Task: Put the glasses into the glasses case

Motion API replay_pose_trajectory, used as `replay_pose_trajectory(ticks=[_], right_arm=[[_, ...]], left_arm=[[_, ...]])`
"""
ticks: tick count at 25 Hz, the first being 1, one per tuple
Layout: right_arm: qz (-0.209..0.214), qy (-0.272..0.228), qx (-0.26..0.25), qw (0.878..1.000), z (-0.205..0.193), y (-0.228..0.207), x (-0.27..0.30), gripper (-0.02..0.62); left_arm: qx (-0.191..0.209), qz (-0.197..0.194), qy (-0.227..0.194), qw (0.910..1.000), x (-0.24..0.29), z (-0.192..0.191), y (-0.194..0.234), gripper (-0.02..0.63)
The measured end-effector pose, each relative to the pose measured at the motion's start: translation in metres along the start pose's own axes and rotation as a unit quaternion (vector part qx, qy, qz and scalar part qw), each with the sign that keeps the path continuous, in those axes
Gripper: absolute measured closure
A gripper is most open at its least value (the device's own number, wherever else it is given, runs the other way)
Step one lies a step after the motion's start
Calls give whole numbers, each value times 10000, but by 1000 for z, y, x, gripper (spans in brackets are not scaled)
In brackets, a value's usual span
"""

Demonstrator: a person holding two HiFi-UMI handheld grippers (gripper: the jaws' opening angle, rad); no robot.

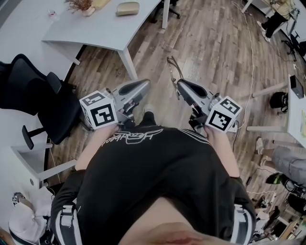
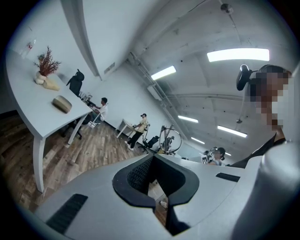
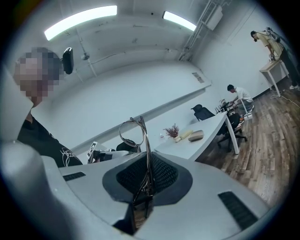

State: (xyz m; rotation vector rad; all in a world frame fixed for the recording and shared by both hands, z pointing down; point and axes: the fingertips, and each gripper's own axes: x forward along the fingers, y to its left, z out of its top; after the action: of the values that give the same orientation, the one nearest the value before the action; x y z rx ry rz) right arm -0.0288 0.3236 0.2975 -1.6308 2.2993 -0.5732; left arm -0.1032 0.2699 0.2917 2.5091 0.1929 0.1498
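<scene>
My right gripper is shut on thin metal-framed glasses, which stand up out of its jaws with a round lens on top. The left gripper is beside it, a little apart, shut with nothing between its pads. From the left gripper view the glasses show just past the jaws. Both grippers are held level in front of the person's chest, over the wooden floor. The tan glasses case lies closed on the white table ahead, well beyond both grippers; it also shows as the case and the case.
A dried plant decoration stands on the table left of the case. A black office chair is at the left, with a second white desk below it. Other people sit and stand at desks far back.
</scene>
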Motion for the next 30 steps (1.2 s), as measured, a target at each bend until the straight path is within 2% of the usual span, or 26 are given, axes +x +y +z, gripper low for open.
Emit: replay_pose_trajectory(ticks=[8, 20, 25, 30], right_arm=[[-86, 2, 100, 9999, 47, -63, 74, 566], [-175, 119, 81, 9997, 92, -139, 191, 566], [-198, 112, -29, 9997, 103, -157, 219, 566], [-188, 106, -43, 9998, 107, -165, 232, 566]], left_arm=[[-113, -17, 36, 9999, 29, 72, 80, 600], [-236, 33, -111, 9997, 43, 162, 205, 600], [-103, 19, -131, 9999, 48, 181, 237, 600], [-120, 41, -168, 9998, 49, 191, 248, 600]])
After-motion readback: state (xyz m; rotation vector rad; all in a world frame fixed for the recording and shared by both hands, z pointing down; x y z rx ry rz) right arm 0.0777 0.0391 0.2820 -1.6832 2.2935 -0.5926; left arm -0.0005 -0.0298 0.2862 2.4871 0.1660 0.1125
